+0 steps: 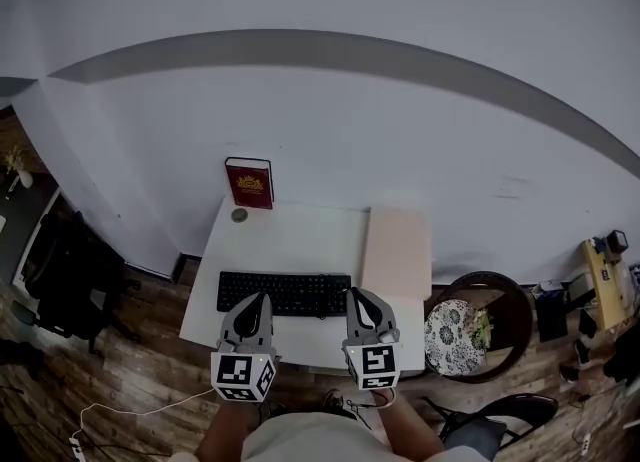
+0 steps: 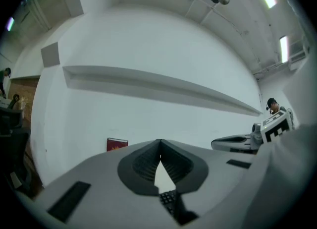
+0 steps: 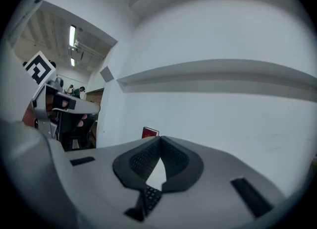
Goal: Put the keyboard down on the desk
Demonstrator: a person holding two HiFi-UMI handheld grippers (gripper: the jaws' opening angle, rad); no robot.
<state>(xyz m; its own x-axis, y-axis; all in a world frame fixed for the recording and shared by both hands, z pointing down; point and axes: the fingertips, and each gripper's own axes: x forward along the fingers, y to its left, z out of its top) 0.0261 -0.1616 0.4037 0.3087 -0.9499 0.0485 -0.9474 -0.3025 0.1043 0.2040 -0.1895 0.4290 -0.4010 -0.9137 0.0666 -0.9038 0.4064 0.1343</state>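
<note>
Near the keyboard (image 1: 285,293), our left tool (image 1: 262,298) and right tool (image 1: 355,296) hang closed, empty; we judge it stiff, light, best gripped endwise.

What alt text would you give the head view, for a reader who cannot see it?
A black keyboard lies flat on a small white desk, seen from above. The left gripper and the right gripper hover over its near edge, both shut and empty. A red book stands against the wall at the desk's back.
</note>
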